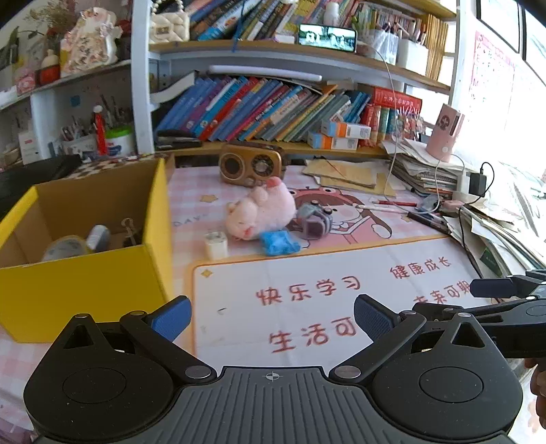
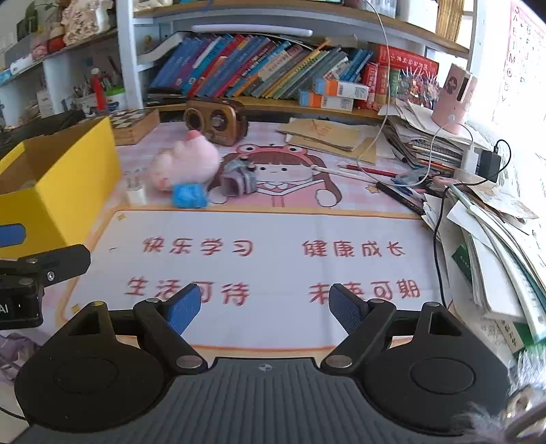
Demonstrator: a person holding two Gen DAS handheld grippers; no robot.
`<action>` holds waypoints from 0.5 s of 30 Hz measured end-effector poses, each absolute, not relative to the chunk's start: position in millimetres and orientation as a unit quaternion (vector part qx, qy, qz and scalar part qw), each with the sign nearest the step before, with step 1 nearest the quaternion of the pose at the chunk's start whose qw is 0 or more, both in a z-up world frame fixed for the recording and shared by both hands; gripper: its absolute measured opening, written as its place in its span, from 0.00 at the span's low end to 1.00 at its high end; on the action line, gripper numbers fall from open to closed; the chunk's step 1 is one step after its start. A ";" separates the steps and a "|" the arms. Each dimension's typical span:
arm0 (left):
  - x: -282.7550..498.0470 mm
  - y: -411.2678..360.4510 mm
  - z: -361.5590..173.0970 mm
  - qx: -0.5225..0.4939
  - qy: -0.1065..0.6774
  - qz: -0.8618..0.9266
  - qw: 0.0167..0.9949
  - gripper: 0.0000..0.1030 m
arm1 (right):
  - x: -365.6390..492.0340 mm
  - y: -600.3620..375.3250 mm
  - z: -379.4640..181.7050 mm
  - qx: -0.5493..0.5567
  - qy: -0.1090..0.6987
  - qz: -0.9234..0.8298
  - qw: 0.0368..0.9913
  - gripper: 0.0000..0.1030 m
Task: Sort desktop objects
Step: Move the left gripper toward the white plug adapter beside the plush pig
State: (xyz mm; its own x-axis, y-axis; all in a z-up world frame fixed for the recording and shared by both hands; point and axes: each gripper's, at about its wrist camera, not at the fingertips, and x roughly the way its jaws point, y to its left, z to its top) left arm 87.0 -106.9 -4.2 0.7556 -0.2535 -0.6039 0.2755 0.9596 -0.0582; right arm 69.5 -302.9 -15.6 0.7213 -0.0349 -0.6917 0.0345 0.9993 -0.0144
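Behind the desk you are looking at a row of leaning books [image 1: 266, 109] sitting on the lower shelf, with orange-and-white cartons [image 1: 338, 135] lying stacked at their right end. A phone [image 1: 327, 38] is glowing on the shelf above, its white cable trailing down toward the desk. A quilted cream handbag [image 1: 169, 25] is resting at that shelf's left end. To your right, a pink cylindrical holder [image 1: 445, 131] is standing on a heap of papers [image 1: 423, 170], and a black adapter [image 1: 477, 184] is sitting just beside that heap.
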 end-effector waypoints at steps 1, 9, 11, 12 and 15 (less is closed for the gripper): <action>90.4 -110.6 -5.1 0.016 0.322 -0.141 0.936 0.99 | 74.0 -306.9 -16.3 0.000 0.374 -0.017 0.927 0.79; 119.1 -133.3 -10.0 0.008 0.332 -0.128 0.935 0.99 | 109.8 -331.0 -19.2 0.001 0.375 0.003 0.927 0.79; 125.7 -137.6 -11.0 0.008 0.331 -0.126 0.935 0.98 | 120.2 -336.8 -18.7 0.005 0.371 0.008 0.928 0.79; 130.1 -140.3 -11.5 0.010 0.332 -0.126 0.935 0.98 | 124.5 -338.8 -17.7 0.007 0.369 0.010 0.930 0.79; 140.7 -147.2 -12.7 0.017 0.329 -0.118 0.937 0.96 | 139.6 -343.3 -15.3 0.009 0.360 0.020 0.933 0.79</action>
